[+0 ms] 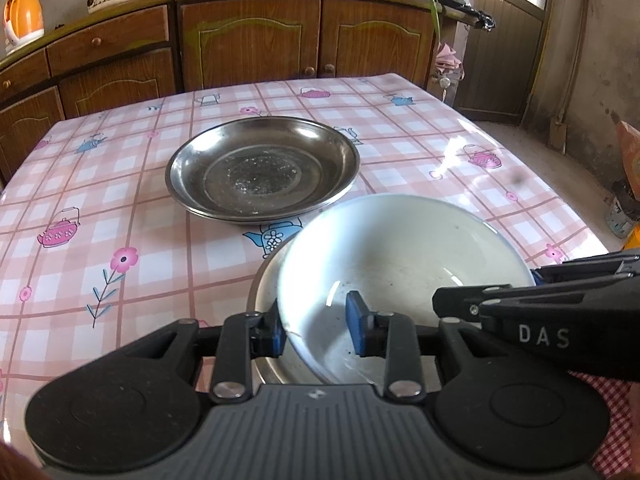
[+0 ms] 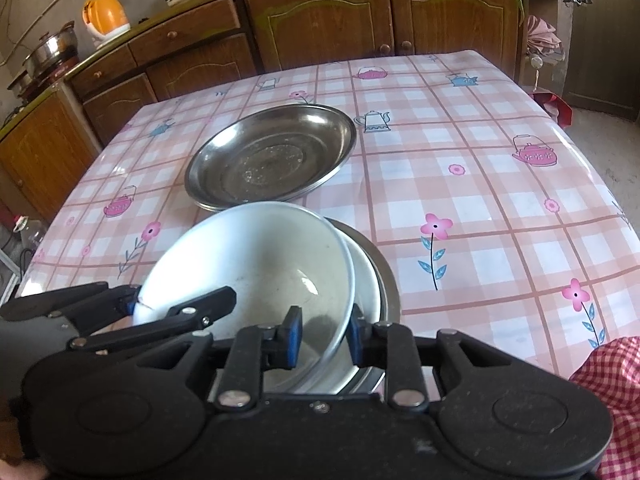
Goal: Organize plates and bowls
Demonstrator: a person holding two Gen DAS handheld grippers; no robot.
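Note:
A white bowl (image 1: 404, 264) (image 2: 256, 260) is held tilted over a stack of another white bowl (image 2: 366, 280) and a steel plate (image 2: 390, 284) at the table's near edge. My left gripper (image 1: 316, 326) straddles the white bowl's left rim, its jaws apart with a gap around the rim. My right gripper (image 2: 323, 338) straddles the bowl's right rim in the same way. Each gripper also shows in the other's view: the right one (image 1: 520, 304), the left one (image 2: 132, 304). A steel plate (image 1: 262, 168) (image 2: 272, 156) lies empty at the table's middle.
The table has a pink checked cloth (image 1: 100, 208) (image 2: 480, 200). Wooden cabinets (image 1: 248, 36) stand behind it, with an orange kettle (image 2: 105, 14) and pots on the counter. A red checked cloth (image 2: 608, 384) lies at the near right.

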